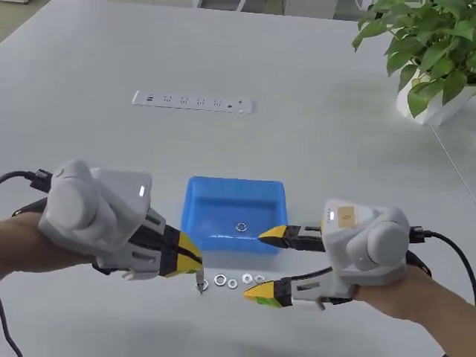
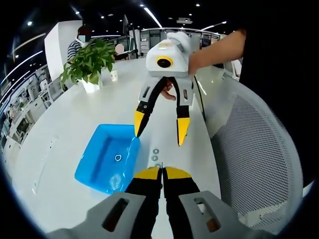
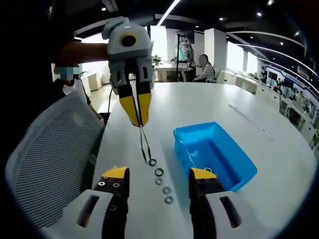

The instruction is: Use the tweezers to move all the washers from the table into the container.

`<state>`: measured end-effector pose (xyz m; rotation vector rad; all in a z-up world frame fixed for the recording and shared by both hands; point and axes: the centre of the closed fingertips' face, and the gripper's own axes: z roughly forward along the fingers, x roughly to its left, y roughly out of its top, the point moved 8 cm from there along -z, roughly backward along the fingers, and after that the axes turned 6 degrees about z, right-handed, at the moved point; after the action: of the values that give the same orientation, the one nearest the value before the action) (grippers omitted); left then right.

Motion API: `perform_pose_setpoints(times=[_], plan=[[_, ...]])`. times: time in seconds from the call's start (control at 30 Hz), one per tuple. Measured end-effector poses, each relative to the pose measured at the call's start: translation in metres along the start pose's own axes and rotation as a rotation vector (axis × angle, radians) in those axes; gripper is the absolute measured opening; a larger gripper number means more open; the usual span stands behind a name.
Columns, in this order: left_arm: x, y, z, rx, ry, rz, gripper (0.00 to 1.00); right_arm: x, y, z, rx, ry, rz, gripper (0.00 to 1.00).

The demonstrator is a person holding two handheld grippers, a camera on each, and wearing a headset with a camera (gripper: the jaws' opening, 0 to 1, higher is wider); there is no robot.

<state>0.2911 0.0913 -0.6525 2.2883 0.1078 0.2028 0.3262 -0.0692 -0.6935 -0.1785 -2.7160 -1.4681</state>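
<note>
In the head view's lower centre, small silvery ring washers [image 1: 233,283] lie in a row just before the shallow blue plastic container [image 1: 199,212], which holds one more, while the left gripper [image 1: 195,260] pinches thin metal tweezers [image 3: 143,139] at the row's end and the right gripper's [image 1: 260,265] jaws are spread.

The left gripper [image 1: 191,257] points inward and down, jaws closed on tweezers [image 3: 144,142]. The right gripper [image 1: 259,265] faces it, jaws spread wide.
</note>
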Motion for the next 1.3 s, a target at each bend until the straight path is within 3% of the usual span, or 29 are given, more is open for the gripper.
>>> perform_pose_setpoints(times=[0.43,0.87,1.3], plan=[[0.002,0.002,0.001,0.009,-0.017,0.005,0.05,0.01,0.003,0.041,0.037,0.115,-0.07,0.31],[0.003,0.001,0.001,0.011,-0.022,0.001,0.05,0.011,0.011,0.059,0.027,0.151,-0.102,0.21],[0.005,-0.002,0.001,0.011,-0.024,-0.002,0.05,0.012,0.006,0.072,0.059,0.16,-0.118,0.14]])
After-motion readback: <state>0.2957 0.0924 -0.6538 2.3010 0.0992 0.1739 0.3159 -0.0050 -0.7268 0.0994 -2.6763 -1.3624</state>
